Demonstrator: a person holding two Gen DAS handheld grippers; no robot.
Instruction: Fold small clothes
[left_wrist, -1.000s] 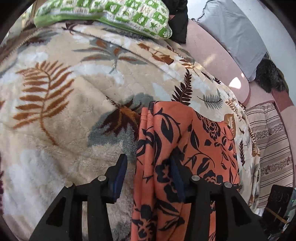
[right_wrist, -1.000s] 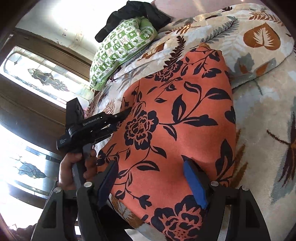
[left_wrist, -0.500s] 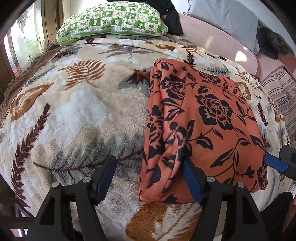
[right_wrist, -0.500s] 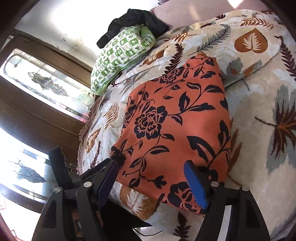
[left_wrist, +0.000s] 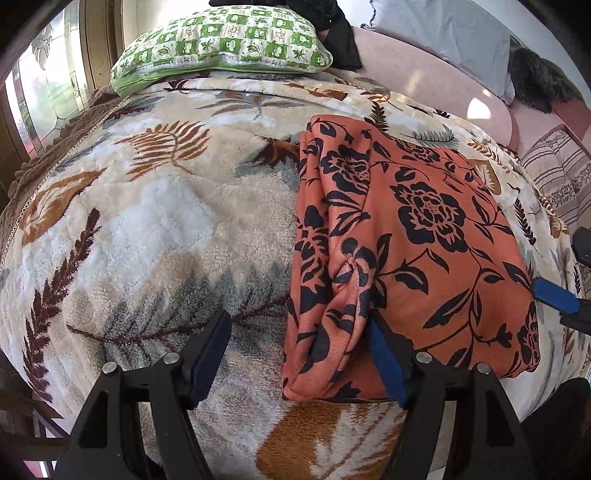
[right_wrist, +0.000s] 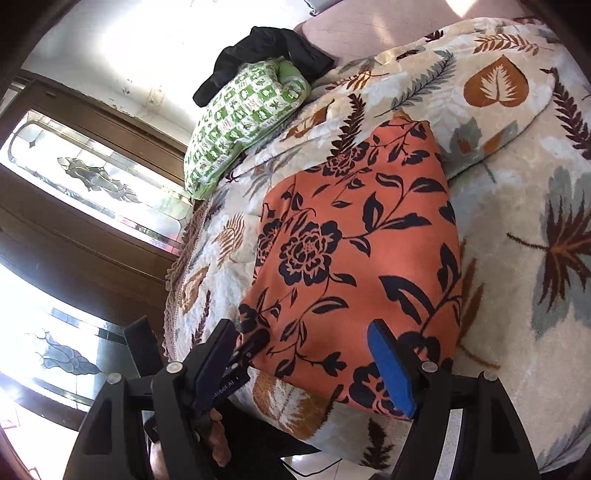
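Observation:
An orange garment with black flowers (left_wrist: 424, 229) lies folded into a rectangle on a leaf-patterned blanket (left_wrist: 166, 229), near the bed's front edge. My left gripper (left_wrist: 295, 332) hovers at the garment's near left corner with its jaws opening. The thick folded edge sits loosely between them, and the pads do not press on it. In the right wrist view the garment (right_wrist: 354, 258) fills the middle. My right gripper (right_wrist: 299, 332) hangs over its near edge, jaws opening and holding nothing. A blue pad of the right gripper (left_wrist: 552, 295) shows at the garment's right corner.
A green checked pillow (left_wrist: 221, 40) lies at the head of the bed with black clothing (right_wrist: 258, 48) behind it. A grey pillow (left_wrist: 443, 33) and a striped cloth (left_wrist: 561, 177) are on the right. Wood-framed stained-glass windows (right_wrist: 92, 177) stand left of the bed.
My left gripper let go of the garment's folded edge, widened, and drew back toward the bed's front edge. The garment now lies flat. My right gripper rose a little and widened.

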